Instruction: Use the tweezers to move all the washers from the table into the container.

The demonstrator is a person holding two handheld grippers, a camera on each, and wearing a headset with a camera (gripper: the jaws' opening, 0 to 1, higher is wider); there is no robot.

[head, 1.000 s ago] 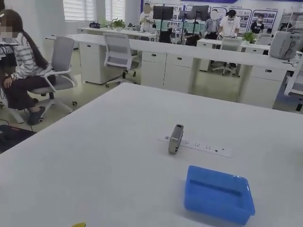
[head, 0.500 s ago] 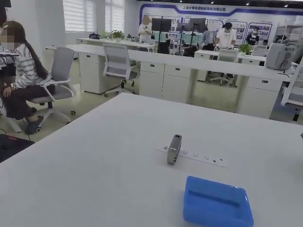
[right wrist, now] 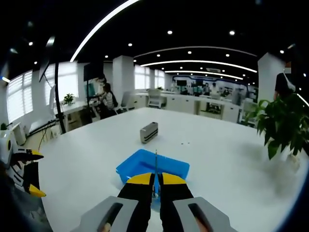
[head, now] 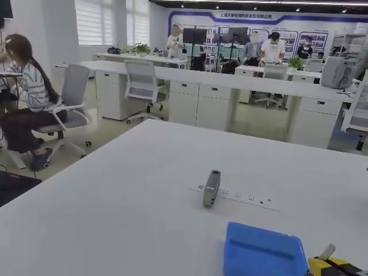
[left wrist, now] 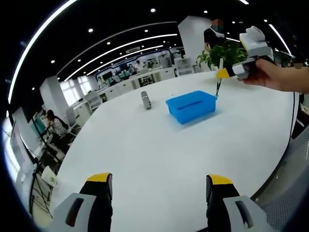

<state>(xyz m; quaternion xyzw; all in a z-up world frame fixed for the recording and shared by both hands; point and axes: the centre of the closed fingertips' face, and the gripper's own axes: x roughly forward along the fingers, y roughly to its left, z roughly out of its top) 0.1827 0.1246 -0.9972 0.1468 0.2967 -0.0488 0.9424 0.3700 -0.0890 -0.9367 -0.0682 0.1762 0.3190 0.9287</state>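
Since half a second ago the right gripper (head: 329,266) has come into the head view's lower right corner, just beside the blue container (head: 261,250), which sits as before on the white table (head: 115,218) near the grey box (head: 211,187). Its jaws are clenched on the tweezers (right wrist: 156,162), whose tip hangs at the container's edge, while the left gripper (left wrist: 159,191) hangs well back, jaws spread wide. Whether any washers lie in the container cannot be told.

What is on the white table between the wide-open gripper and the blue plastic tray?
Nothing. In the left gripper view the white tabletop is bare all the way from the left gripper to the blue plastic tray.
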